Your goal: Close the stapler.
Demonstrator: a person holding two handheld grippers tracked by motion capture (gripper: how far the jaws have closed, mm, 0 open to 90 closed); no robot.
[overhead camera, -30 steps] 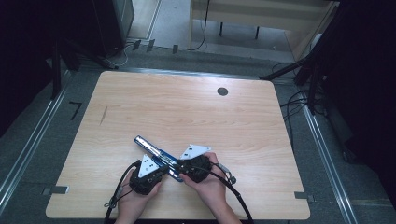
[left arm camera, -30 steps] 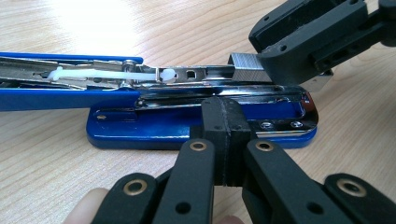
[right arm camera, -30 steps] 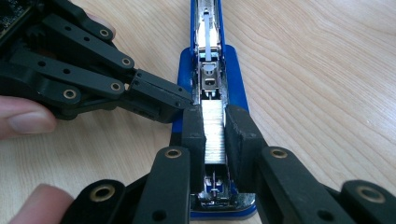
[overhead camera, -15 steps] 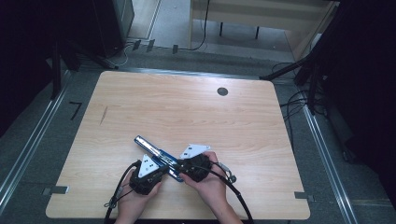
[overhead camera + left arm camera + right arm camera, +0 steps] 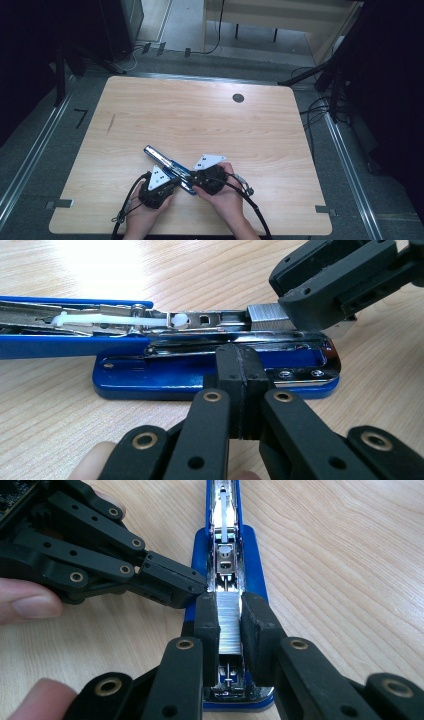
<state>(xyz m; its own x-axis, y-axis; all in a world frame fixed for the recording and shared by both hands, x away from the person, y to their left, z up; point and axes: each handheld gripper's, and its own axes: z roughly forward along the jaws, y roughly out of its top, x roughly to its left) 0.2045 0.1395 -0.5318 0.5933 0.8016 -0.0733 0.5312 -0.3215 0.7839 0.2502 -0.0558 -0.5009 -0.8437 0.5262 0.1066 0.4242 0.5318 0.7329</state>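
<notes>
Right hand-held gripper (image 5: 230, 625) is pinching a strip of staples (image 5: 229, 622) between its two pads, right over the open magazine of a blue stapler (image 5: 226, 540). Staples sit in the metal channel near the front end of the base, pads squeezing the strip from both sides.

Left hand-held gripper (image 5: 242, 385) has its jaws pressed together with nothing between them, tips resting against the side of the stapler base around the middle.

Stapler is lying flat on the wooden desk (image 5: 200, 115), lid swung all the way open so it stretches out in one long line. From the high view it's near the front edge of the desk, angled up-left, with both hands right behind it.
</notes>
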